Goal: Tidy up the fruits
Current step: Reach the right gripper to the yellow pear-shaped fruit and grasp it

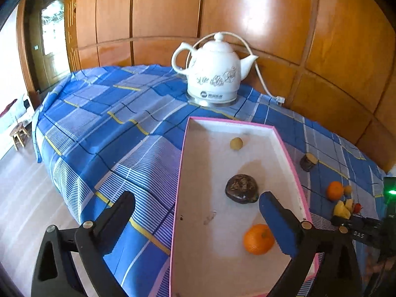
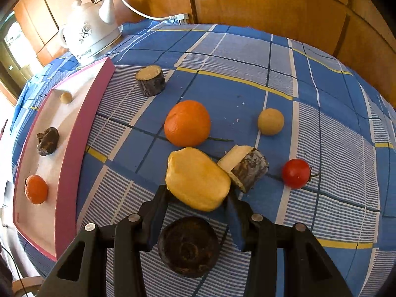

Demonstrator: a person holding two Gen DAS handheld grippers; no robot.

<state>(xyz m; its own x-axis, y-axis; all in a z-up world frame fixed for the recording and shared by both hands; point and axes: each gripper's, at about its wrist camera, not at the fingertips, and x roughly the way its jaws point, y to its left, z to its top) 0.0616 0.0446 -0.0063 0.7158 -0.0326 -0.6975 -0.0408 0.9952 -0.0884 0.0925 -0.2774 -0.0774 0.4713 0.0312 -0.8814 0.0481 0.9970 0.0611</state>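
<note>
The left gripper (image 1: 198, 212) is wide open over the near end of the pink box (image 1: 178, 173), and nothing is between its fingers. Inside the box lie an orange (image 1: 258, 238), a dark lumpy fruit (image 1: 242, 188) and a small tan ball (image 1: 236, 143). The right gripper (image 2: 198, 195) squeezes a yellow fruit (image 2: 198, 178) between its two fingers, just above the blue checked cloth (image 2: 321, 136). Near it on the cloth are a big orange (image 2: 187, 123), a red tomato (image 2: 296, 173), a tan ball (image 2: 270, 121) and two dark cut pieces (image 2: 150, 80). A white kettle (image 1: 212, 71) stands behind the box.
</note>
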